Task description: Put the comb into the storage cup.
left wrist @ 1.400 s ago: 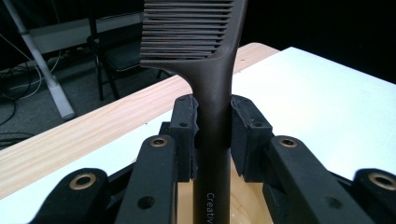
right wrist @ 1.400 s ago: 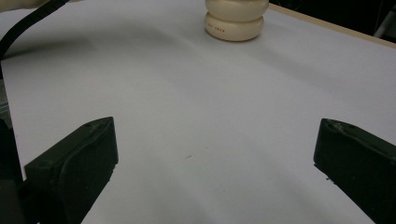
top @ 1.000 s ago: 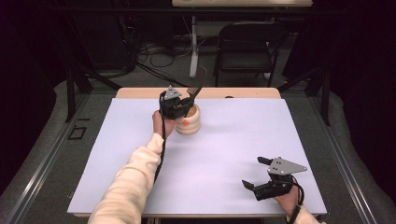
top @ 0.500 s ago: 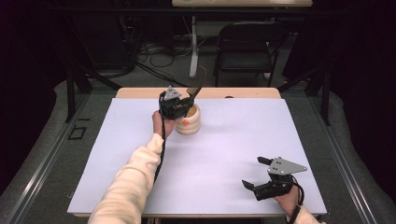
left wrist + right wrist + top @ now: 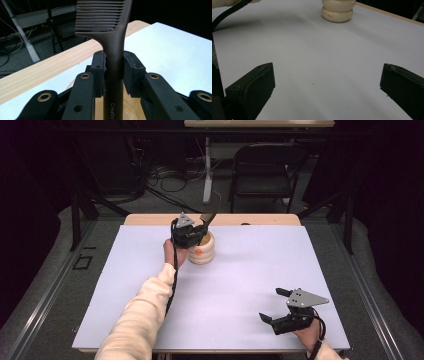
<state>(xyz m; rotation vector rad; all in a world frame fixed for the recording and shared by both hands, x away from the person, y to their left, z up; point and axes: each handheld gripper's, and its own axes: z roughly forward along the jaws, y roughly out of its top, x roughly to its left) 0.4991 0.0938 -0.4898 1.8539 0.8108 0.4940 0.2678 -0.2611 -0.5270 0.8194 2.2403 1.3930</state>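
Note:
A dark brown comb (image 5: 113, 50) stands between the pads of my left gripper (image 5: 114, 72), which is shut on its handle, teeth end up. In the high view the comb (image 5: 209, 212) sticks up and away from the left gripper (image 5: 192, 234) over a cream ribbed holder (image 5: 202, 251) near the table's far edge. The handle's lower end reaches down into the holder (image 5: 127, 105). My right gripper (image 5: 274, 306) rests low at the near right of the white table (image 5: 250, 270), its jaws wide open with nothing between them (image 5: 327, 85). The holder (image 5: 338, 11) also stands far off in the right gripper view.
A bare wooden strip (image 5: 260, 220) runs along the table's far edge. Behind it stand a dark folding chair (image 5: 262, 167) and a white post (image 5: 206, 170) with cables on the floor. The left forearm's cream sleeve (image 5: 142, 315) and a black cable (image 5: 172, 280) cross the table's left half.

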